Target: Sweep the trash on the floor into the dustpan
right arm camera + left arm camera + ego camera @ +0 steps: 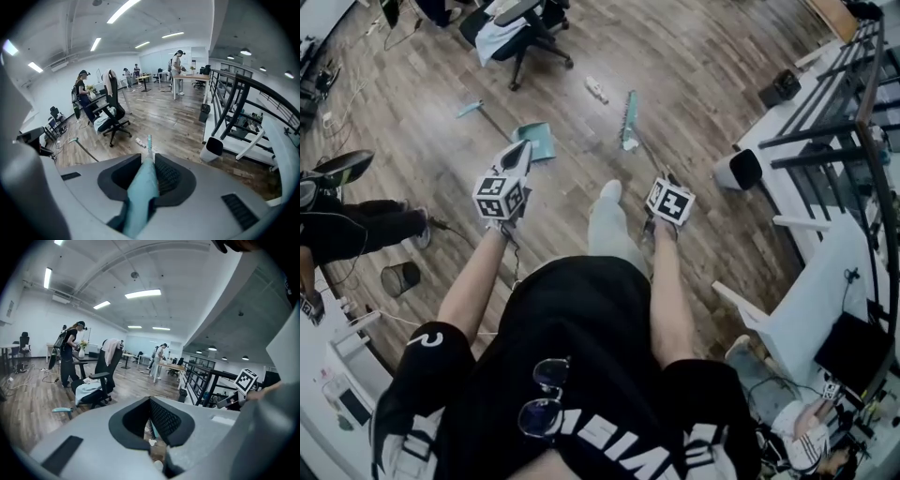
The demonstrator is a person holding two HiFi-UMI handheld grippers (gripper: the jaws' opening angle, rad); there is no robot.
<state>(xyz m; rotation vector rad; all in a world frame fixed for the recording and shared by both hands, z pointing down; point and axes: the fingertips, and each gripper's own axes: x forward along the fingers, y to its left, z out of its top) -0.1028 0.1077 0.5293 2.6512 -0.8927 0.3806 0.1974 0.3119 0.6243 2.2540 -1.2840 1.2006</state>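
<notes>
Centre frame, right gripper (pixel 664 183) pinches teal broom (pixel 628 120) handle; left gripper (pixel 517 159) jaws slightly apart, empty, near dustpan (pixel 542 137).

Our forearms reach forward and down; left gripper (pixel 521 152) jaws sit slightly apart, right gripper (pixel 663 181) clamps a broom handle (pixel 143 187).

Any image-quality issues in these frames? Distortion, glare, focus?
Head view: dim and flat, soft shadows, railing bowed by the wide lens. Left gripper view: fisheye with black corners, ceiling light strips blown out. Right gripper view: same black corners; broom handle between the fingers is soft, far room sharp.
</notes>
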